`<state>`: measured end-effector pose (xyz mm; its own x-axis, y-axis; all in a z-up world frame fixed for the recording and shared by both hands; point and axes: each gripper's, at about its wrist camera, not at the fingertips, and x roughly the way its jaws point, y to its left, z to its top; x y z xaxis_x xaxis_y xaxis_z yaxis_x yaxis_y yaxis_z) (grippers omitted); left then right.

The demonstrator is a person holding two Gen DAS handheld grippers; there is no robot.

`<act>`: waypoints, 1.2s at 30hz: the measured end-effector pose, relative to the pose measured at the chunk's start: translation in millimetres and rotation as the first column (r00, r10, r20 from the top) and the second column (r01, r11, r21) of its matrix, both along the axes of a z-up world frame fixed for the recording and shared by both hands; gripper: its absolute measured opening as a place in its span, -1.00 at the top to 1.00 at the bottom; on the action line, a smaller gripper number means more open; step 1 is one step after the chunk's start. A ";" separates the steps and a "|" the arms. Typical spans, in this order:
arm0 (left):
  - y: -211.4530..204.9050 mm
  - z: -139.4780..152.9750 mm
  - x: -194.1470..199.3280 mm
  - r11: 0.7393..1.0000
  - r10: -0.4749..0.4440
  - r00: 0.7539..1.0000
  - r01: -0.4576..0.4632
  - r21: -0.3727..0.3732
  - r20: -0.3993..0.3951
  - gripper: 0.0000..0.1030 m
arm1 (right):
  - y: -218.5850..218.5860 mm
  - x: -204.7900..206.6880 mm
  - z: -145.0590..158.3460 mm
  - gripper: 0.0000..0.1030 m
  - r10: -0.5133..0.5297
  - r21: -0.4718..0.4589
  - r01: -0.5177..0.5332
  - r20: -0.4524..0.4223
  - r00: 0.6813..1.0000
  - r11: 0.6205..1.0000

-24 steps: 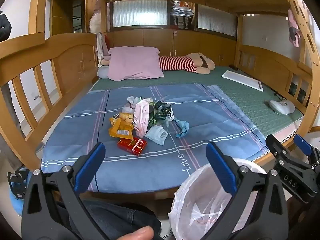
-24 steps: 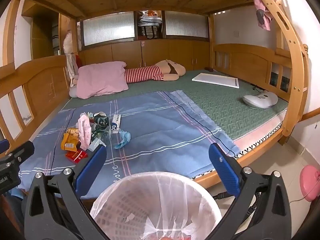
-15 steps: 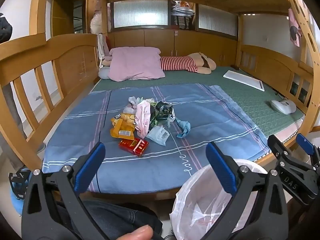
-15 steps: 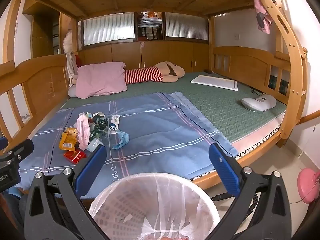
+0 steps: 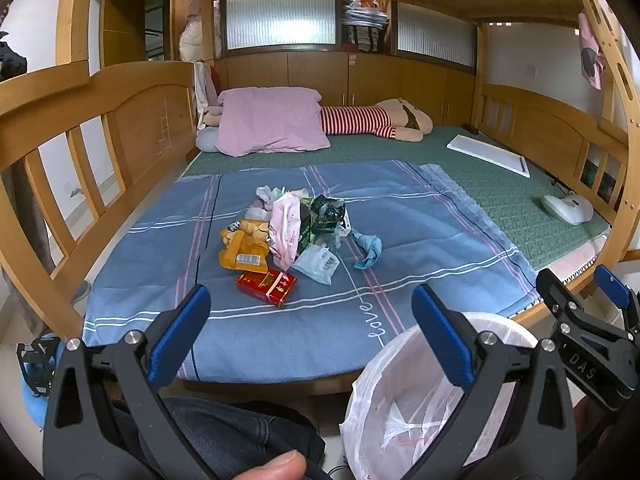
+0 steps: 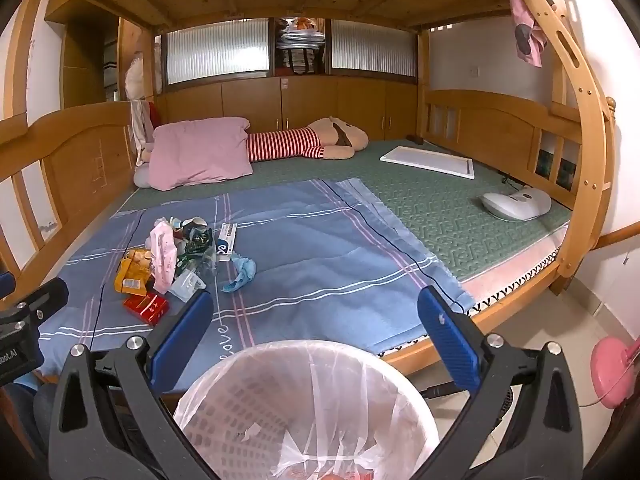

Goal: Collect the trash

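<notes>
I hold my left gripper (image 5: 310, 322) level in front of the bed, its blue-padded jaws spread wide with nothing between them, aimed across the blue striped blanket (image 5: 420, 236) toward the trash pile (image 5: 296, 232). My thumb (image 5: 276, 466) shows at the bottom edge of the left wrist view, above my jeans-clad leg (image 5: 224, 436). My right gripper (image 6: 314, 334) sits just to the right of the left one, also level and gaping wide, empty, poised over the white bin (image 6: 308, 412) lined with a clear plastic bag, which stands on the floor touching close against the bed's front rail.

The trash lies on the blanket, well apart from both grippers: a red cigarette pack (image 5: 267, 283) nearest me, an orange snack wrapper (image 5: 244, 254) just behind it, a pink-printed plastic bag (image 5: 285, 232) standing crumpled in the middle, a dark green wrapper (image 5: 326, 214) beside it, a pale blue packet (image 5: 318, 264) and a crumpled blue glove (image 5: 370, 250) off to the right. From the right wrist view a small white and blue box (image 6: 226, 242) lies behind the heap.

Farther back rest a pink pillow (image 5: 272, 122) and a striped plush doll (image 5: 376, 122) on the green mat (image 5: 492, 196)
</notes>
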<state>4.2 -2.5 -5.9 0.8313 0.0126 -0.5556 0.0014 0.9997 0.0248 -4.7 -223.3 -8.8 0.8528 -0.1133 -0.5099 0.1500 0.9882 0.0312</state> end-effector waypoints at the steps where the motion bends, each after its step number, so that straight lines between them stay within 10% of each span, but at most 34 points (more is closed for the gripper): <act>1: 0.1 0.2 -0.1 1.000 0.001 1.000 -0.001 0.000 0.000 -0.94 | 0.1 0.6 0.4 -0.94 0.000 0.000 0.000 0.000 1.000 1.000; 36: 1.2 -3.9 -0.3 1.000 0.002 1.000 -0.002 0.001 -0.015 -0.94 | -2.0 1.7 -6.8 -0.94 -0.005 0.004 0.005 -0.015 1.000 1.000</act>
<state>3.9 -1.3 -9.7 0.8226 0.0150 -0.5684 -0.0001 0.9997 0.0262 -3.1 -225.3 -15.7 0.8444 -0.1155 -0.5232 0.1557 0.9872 0.0334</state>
